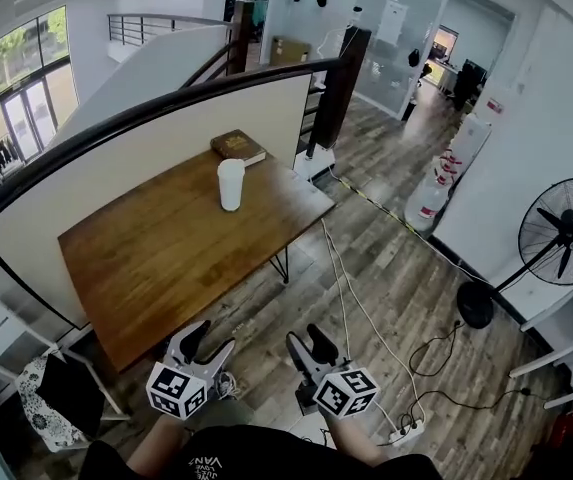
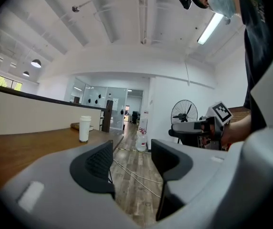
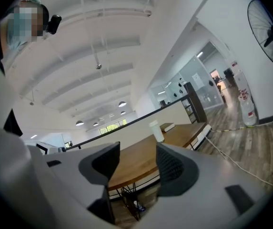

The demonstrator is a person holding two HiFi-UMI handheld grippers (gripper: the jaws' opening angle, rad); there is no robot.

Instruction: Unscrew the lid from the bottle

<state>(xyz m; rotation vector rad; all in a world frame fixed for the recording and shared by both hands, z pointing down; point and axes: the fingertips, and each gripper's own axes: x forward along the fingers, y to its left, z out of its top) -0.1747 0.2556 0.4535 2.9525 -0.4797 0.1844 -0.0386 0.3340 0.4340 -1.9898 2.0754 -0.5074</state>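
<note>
A white bottle with its lid on stands upright on the far part of the wooden table. It shows small in the left gripper view as the bottle and in the right gripper view as the bottle. My left gripper hangs off the table's near edge, open and empty. My right gripper hovers over the floor beside it, open and empty as well. Both are far short of the bottle. In their own views the left gripper and right gripper hold nothing.
A brown book lies behind the bottle by the partition wall. Cables run across the floor right of the table. A standing fan is at the right, water jugs beyond the table, a white chair at the left.
</note>
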